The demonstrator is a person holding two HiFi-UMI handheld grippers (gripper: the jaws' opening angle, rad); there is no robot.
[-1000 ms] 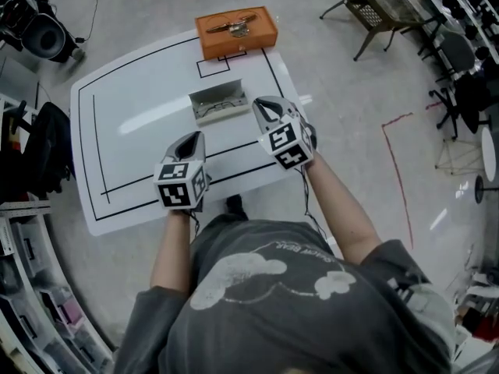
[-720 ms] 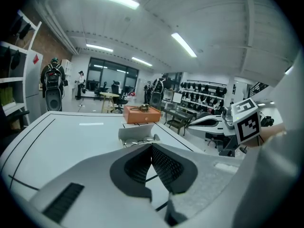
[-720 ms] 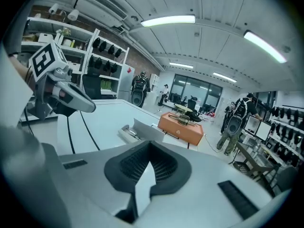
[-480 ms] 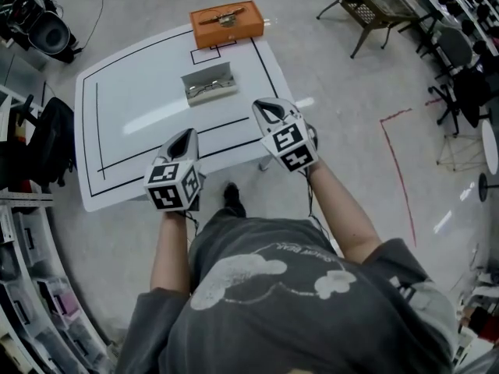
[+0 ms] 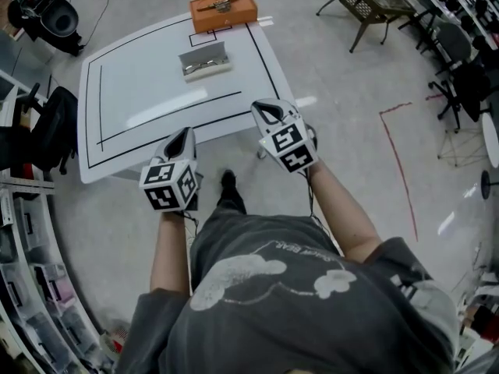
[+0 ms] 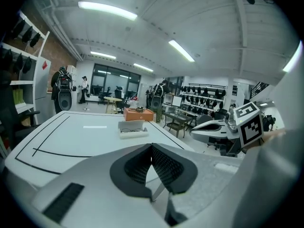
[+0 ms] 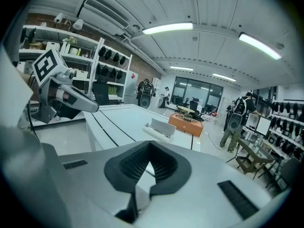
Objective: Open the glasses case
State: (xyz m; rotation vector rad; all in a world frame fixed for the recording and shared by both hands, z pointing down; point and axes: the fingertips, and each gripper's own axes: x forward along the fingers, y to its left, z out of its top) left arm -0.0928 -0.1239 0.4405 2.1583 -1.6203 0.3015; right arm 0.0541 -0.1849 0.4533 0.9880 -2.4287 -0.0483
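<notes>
The glasses case [image 5: 205, 59] lies open in the upper middle of the head view, on the far part of a white table [image 5: 140, 92] marked with black lines. It is a pale grey, shallow, oblong box. Its lid stands up along the edge nearer the top of the frame, and the tray below holds a pair of thin-framed glasses. Its long axis runs across the frame from left to right, with the right end tilted slightly upward, and its open side faces the lower edge of the picture. Just above it, at the table's top edge, sits an orange box [image 5: 223, 10] with a small dark object on its lid that is too small to identify. The left gripper [image 5: 184, 133] is at the lower left of centre and the right gripper [image 5: 265, 107] at the lower right of centre. Both are over the table's near edge, pointing up the frame toward the case but well apart from it. In each gripper view the dark ribbed pads are pressed together at the tips with nothing between them. The case appears small beyond the jaws in both views.
</notes>
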